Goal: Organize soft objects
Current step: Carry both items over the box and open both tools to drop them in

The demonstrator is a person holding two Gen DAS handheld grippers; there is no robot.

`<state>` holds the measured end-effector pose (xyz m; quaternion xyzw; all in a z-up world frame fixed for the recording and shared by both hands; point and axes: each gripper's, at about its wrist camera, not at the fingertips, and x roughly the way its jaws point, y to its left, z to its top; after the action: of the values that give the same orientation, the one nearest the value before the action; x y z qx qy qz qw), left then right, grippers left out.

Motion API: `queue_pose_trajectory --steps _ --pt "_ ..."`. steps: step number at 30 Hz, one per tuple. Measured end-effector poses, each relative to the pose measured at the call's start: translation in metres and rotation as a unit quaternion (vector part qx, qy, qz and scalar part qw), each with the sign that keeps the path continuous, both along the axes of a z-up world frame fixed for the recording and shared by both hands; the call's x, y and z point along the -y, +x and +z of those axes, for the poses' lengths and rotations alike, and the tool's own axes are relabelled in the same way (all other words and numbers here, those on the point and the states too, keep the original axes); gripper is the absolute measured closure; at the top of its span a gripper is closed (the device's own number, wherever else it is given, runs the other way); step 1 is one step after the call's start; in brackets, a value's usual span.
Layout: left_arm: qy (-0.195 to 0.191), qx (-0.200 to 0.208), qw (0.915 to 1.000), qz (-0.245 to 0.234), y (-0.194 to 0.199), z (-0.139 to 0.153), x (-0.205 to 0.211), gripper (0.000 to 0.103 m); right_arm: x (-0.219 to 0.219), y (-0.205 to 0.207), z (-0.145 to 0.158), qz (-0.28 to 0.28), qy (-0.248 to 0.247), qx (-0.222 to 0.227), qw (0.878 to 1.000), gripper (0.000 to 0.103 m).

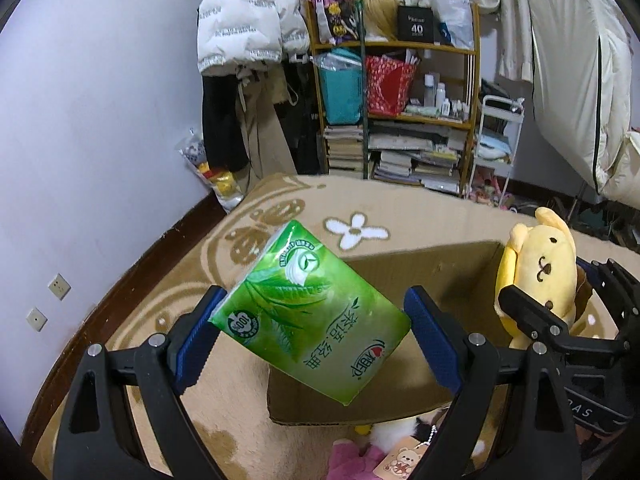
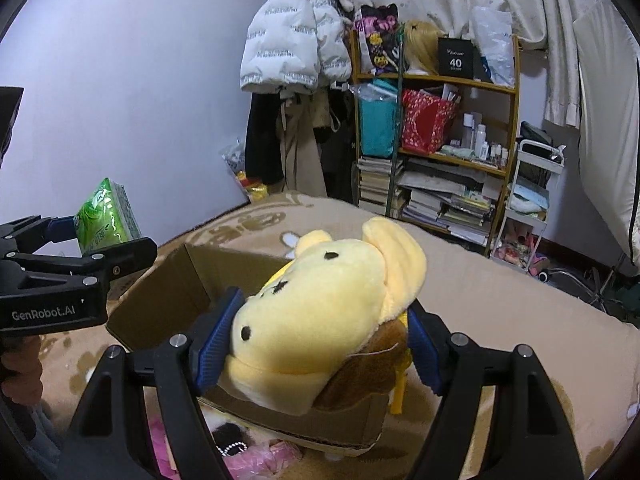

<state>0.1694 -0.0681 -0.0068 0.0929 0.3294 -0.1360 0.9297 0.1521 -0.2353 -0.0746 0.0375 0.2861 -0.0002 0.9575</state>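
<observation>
A green plastic-wrapped tissue pack (image 1: 310, 312) sits clamped between the left gripper (image 1: 310, 332) fingers, above the open brown cardboard box (image 1: 460, 276). The right gripper (image 2: 316, 344) squeezes a yellow plush dog (image 2: 320, 332) over the box's near edge, beige rug (image 2: 500, 312) clear beyond.

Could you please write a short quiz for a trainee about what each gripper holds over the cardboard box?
1. True or false: the left gripper holds the green tissue pack.
2. What does the right gripper hold? A) a pink cloth B) a yellow dog plush C) a book
3. Fill in: both items hang over an open ______ box that stands on the beige carpet.

Key:
1. True; the blue fingers press on its two sides.
2. B, the yellow dog plush.
3. Cardboard; the cardboard box looks empty where its inside shows.
</observation>
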Motion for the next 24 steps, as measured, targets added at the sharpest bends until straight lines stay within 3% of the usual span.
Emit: queue_pose_trajectory --steps 8,24 --pt "-0.001 -0.033 0.9995 -0.004 0.007 -0.021 0.001 0.014 -0.001 0.006 -0.019 0.008 -0.006 -0.021 1.000 0.022" --pt "-0.008 -0.071 0.9974 -0.006 0.017 -0.038 0.000 0.014 -0.001 0.004 -0.026 0.016 -0.002 -0.024 1.000 0.019"
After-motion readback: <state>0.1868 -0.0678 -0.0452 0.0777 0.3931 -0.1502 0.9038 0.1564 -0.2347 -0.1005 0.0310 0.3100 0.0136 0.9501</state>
